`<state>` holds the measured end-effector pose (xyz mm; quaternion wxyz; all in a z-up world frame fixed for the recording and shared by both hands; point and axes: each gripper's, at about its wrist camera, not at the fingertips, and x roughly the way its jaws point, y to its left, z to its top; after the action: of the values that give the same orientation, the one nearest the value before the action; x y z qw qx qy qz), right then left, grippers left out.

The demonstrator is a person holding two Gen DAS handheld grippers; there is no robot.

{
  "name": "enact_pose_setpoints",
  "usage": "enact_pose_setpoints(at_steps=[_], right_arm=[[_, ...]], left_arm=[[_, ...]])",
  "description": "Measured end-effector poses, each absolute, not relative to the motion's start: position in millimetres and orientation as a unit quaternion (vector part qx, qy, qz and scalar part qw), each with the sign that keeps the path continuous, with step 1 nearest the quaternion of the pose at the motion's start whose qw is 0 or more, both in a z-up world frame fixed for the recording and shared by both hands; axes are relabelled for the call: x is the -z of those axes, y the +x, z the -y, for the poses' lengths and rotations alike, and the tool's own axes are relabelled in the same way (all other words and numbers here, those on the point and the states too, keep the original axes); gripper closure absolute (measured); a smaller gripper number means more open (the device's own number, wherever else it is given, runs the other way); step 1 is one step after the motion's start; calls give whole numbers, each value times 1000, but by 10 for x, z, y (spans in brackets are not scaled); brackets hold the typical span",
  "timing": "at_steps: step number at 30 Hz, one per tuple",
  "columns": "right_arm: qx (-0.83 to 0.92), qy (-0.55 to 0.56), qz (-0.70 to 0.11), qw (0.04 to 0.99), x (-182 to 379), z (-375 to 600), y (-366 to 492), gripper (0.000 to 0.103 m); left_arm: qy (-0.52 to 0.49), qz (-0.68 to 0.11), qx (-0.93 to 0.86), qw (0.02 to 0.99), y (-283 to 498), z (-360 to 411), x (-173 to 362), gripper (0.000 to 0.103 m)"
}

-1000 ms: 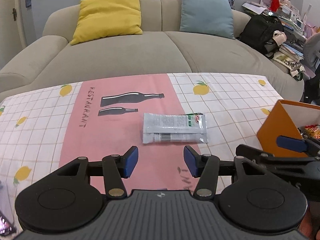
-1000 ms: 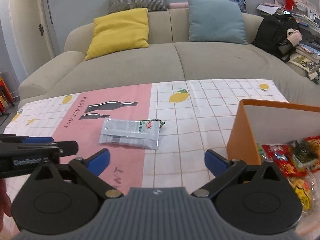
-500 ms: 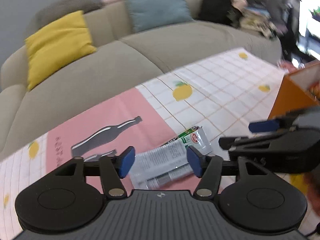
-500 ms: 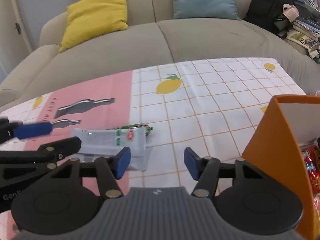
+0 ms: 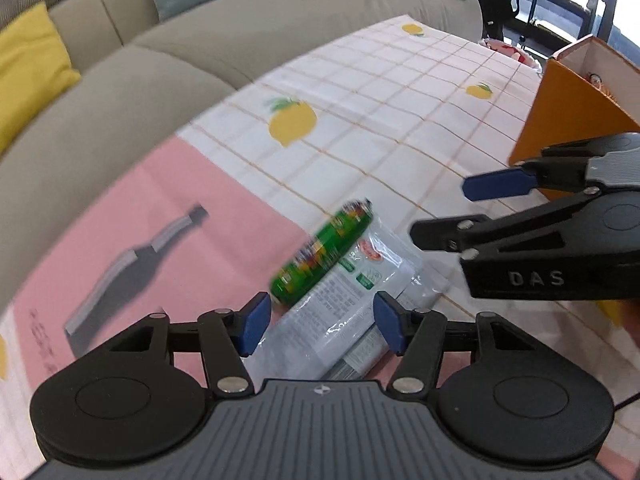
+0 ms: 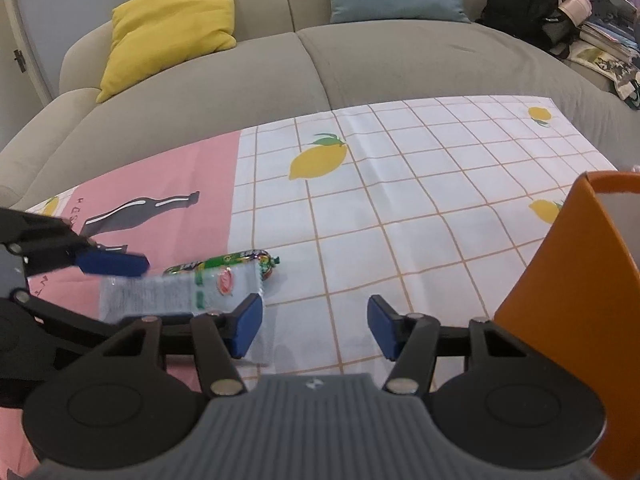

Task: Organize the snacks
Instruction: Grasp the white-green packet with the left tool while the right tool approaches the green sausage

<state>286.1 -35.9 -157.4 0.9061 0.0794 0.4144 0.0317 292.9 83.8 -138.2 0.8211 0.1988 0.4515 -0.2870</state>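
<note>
A clear silver snack packet (image 5: pixel 340 312) lies on the tablecloth with a green sausage stick (image 5: pixel 320 256) beside it. My left gripper (image 5: pixel 320 328) is open and straddles the packet's near end, low over the cloth. In the right wrist view the packet (image 6: pixel 168 296) and sausage (image 6: pixel 224 262) lie left of centre, with one left gripper finger (image 6: pixel 112 266) over the packet. My right gripper (image 6: pixel 316 330) is open and empty, just right of the packet. It shows in the left wrist view (image 5: pixel 480 208) at the right.
An orange box (image 6: pixel 580 280) with snacks inside stands at the right, also in the left wrist view (image 5: pixel 568 112). The lemon-print tablecloth (image 6: pixel 420 184) covers the table. A sofa (image 6: pixel 360 72) with yellow and blue cushions is behind.
My left gripper has moved forward and down onto the packet, swinging right. My right gripper has narrowed from wide open and moved toward the packet's right end.
</note>
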Motion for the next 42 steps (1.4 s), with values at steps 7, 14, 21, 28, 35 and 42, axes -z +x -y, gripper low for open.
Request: enact_pose_setpoints(at_steps=[7, 14, 21, 28, 35, 42], right_arm=[[-24, 77, -413, 907, 1592, 402, 2820, 45], [-19, 77, -430, 899, 1658, 504, 2703, 45], [-21, 86, -434, 896, 1711, 506, 2655, 45], [-23, 78, -429, 899, 1721, 475, 2628, 45], [-29, 73, -431, 899, 1719, 495, 2598, 45], [-37, 74, -444, 892, 1698, 564, 2569, 45]], left_arm=[[200, -452, 301, 816, 2740, -811, 1405, 34], [266, -430, 306, 807, 2840, -707, 1468, 16], [179, -485, 289, 806, 3002, -859, 1562, 8], [110, -548, 178, 810, 2829, -862, 1508, 12], [130, -536, 200, 810, 2593, -819, 1527, 2], [97, -516, 165, 835, 2468, -881, 1501, 28]])
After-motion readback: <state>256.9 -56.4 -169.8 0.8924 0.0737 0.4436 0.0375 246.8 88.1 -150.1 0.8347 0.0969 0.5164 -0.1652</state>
